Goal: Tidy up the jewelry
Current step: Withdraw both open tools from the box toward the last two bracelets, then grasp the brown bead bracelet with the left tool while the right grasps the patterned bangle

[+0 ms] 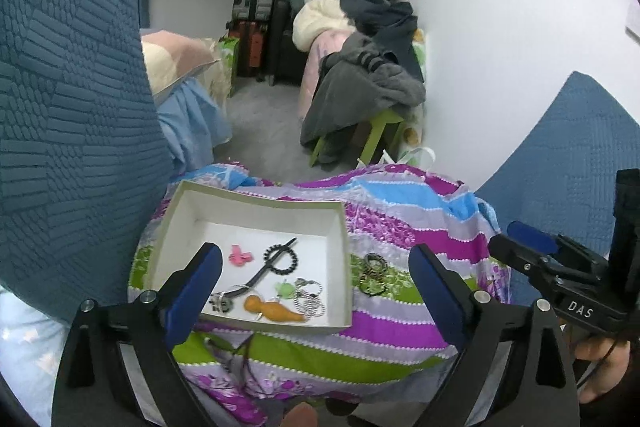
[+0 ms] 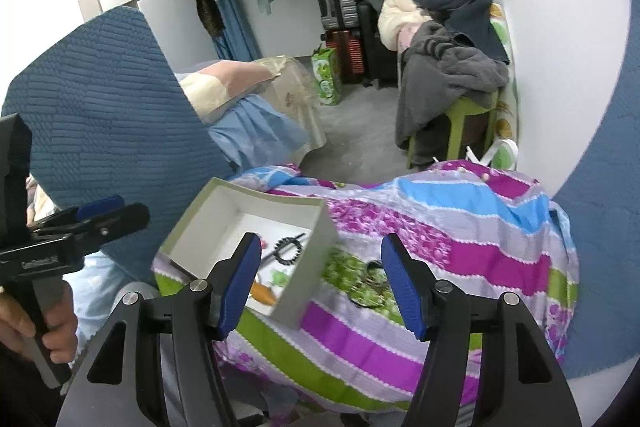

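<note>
So most bits sit in the shallow white cardboard box, both my grippers, left and right, spread empty, and next I reckon I pinch the dark bangles off the striped cloth.

Open-topped white cardboard box: clear from above. Its right wall stands between the inside and dark rings on the striped quilt.
</note>
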